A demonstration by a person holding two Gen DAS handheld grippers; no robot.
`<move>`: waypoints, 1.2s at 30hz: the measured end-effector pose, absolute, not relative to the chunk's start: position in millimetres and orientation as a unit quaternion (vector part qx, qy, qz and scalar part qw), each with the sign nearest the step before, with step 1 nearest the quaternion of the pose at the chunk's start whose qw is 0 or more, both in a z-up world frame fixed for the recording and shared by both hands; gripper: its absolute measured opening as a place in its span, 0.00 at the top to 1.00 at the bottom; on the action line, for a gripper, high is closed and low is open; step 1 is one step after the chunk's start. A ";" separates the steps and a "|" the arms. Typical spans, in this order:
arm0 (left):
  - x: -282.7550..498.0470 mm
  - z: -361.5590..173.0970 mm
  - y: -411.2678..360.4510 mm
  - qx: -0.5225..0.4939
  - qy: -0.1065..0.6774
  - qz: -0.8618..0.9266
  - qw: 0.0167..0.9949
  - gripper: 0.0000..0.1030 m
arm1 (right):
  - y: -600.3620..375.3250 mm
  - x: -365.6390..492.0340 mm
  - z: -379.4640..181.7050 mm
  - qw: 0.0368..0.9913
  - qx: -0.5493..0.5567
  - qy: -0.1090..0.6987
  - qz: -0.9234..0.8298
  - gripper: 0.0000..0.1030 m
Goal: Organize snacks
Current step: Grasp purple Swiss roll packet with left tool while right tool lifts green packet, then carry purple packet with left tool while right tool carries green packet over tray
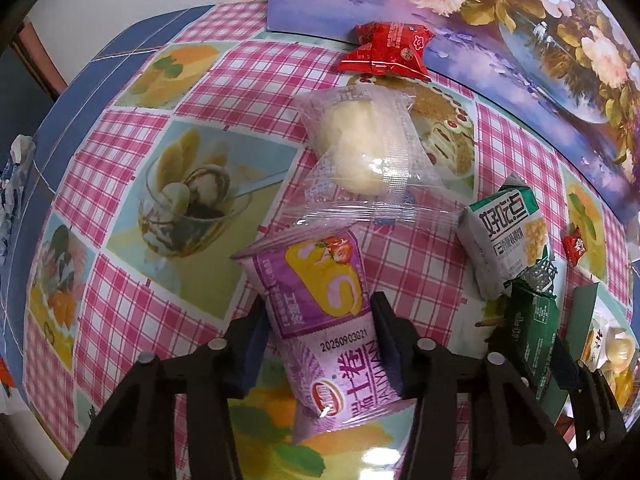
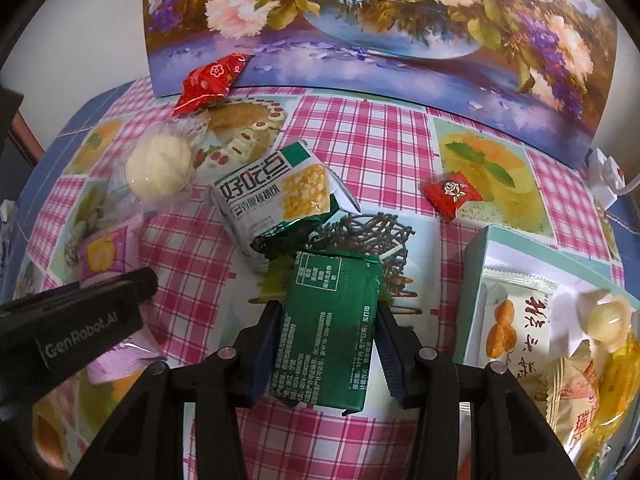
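Note:
My left gripper (image 1: pixel 320 340) points down at the checked tablecloth and is shut on a purple roll-cake packet (image 1: pixel 320 280), with its pads pressed against the packet's two sides. The right wrist view shows the same purple packet (image 2: pixel 108 256) at the left, beside the left gripper's black housing (image 2: pixel 80 320). My right gripper (image 2: pixel 326 344) is shut on a dark green foil packet (image 2: pixel 332 308), held just above the table. On its right stands a white box with a teal rim (image 2: pixel 476 288), which holds several wrapped snacks.
On the table lie a clear-wrapped pale bun (image 1: pixel 360 148), a white-and-green biscuit packet (image 2: pixel 276 196), a red packet (image 2: pixel 212 80) and a small red candy (image 2: pixel 452 194). A floral picture (image 2: pixel 360 20) stands along the back. A white power strip (image 2: pixel 604 176) is at far right.

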State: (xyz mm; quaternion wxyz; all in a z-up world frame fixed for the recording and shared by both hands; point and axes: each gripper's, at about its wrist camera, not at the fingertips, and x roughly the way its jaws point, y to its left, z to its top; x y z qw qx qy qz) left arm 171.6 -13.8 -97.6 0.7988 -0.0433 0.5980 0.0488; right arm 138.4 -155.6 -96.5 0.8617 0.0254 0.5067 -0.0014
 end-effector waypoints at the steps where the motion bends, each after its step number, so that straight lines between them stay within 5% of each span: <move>1: 171.7 -97.4 -13.3 -0.043 0.598 0.049 0.799 0.51 | -155.4 138.2 -96.5 0.862 0.024 0.506 -0.002 0.53; 15: 168.0 -85.5 -3.4 -0.056 0.588 0.061 0.805 0.58 | -156.5 133.2 -83.5 0.869 0.037 0.494 0.005 0.58; 36: 129.6 17.9 -32.2 -0.010 0.494 0.020 0.869 0.58 | -205.0 92.8 -5.4 0.886 0.086 0.454 -0.047 0.58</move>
